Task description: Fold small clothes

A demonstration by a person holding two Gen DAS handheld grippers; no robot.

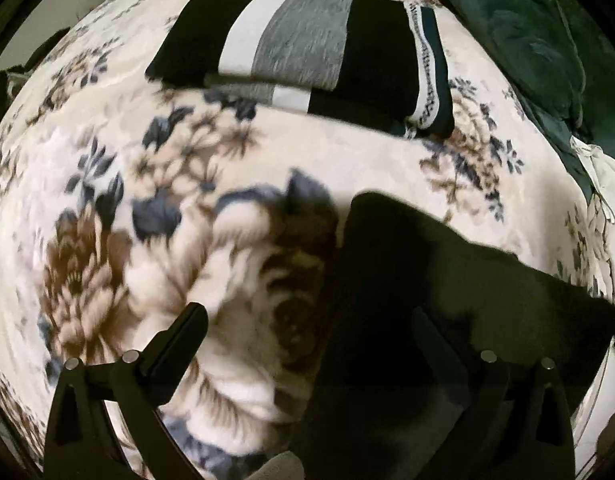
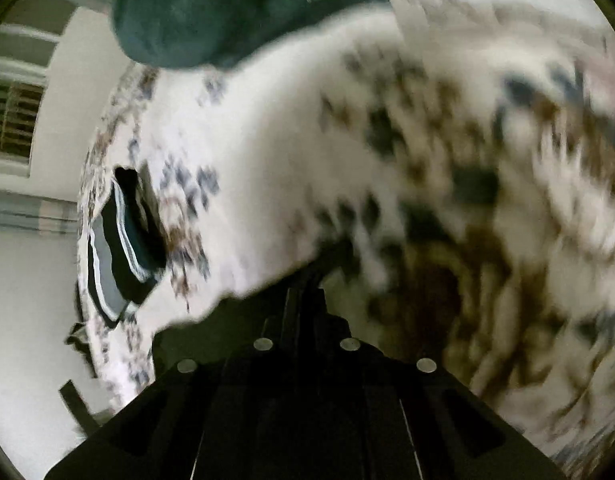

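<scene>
A black garment lies on the floral blanket in the lower right of the left wrist view. My left gripper is open just above it, the left finger over the blanket, the right finger dark against the black cloth. A folded stack of black, white and grey striped clothes lies farther back; it also shows in the right wrist view. My right gripper has its fingers pressed together over the blurred blanket; I see no cloth between them.
A dark green pillow or blanket lies at the back right of the bed, also seen in the right wrist view. A white crumpled item sits at the right edge. A white wall and window are beyond the bed.
</scene>
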